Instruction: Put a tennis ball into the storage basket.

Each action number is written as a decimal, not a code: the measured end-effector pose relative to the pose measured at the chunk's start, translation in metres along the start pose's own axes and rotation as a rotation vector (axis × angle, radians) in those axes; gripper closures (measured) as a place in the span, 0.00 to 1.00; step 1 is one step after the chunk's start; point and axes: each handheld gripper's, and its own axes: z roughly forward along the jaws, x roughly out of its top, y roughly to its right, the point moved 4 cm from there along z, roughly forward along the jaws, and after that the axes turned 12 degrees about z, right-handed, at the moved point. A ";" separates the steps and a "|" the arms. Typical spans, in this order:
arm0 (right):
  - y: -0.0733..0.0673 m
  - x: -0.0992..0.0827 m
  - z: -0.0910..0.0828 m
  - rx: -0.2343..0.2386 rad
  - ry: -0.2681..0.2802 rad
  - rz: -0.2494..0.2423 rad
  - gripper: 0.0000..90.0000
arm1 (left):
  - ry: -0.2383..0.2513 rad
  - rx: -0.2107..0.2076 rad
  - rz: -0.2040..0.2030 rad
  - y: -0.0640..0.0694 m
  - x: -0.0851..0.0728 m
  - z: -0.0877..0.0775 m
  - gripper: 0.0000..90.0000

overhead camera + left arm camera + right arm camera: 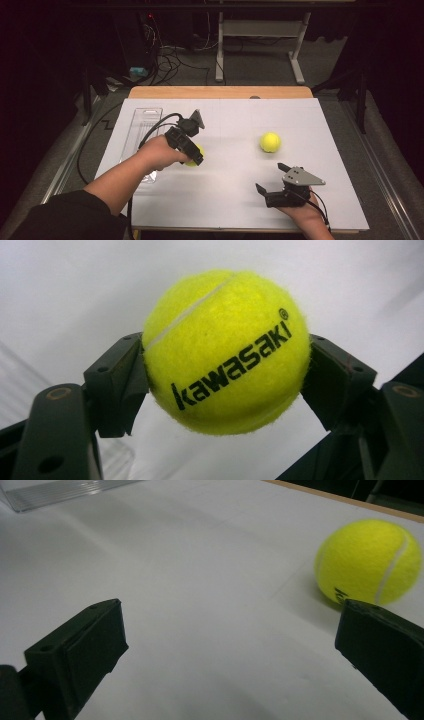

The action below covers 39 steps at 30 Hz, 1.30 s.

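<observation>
Now we are gripping one tennis ball (227, 352) with our left gripper (227, 385): in the left gripper view the two black jaws are pressing on the ball from the left and from the right, and the ball is sitting in the middle of the frame with the black word "kawasaki" facing the camera. In the high view this left gripper (192, 152) is a little left of the centre of the frame, and the held ball (194, 156) is showing as a small yellow patch under the black body of the tool, over the white sheet (230, 200).

Our right gripper (270, 180) is in the lower right part of the high view, and its jaws are standing wide apart with nothing between them. In the right gripper view the right gripper (227, 645) is looking across the white sheet, and the second tennis ball (369, 562) is lying at the upper right of the frame, just behind the right-hand jaw; we cannot tell if the jaw is touching it. In the high view this second ball (270, 142) is resting on the sheet, above the right gripper and near it.

At the left of the high view a clear plastic tray (142, 125) is lying along the edge of the sheet, and our left forearm is crossing over its lower end.
</observation>
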 end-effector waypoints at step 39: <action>0.019 -0.010 -0.015 -0.038 -0.013 0.016 0.01 | 0.001 0.126 -0.287 -0.110 -0.085 -0.050 0.29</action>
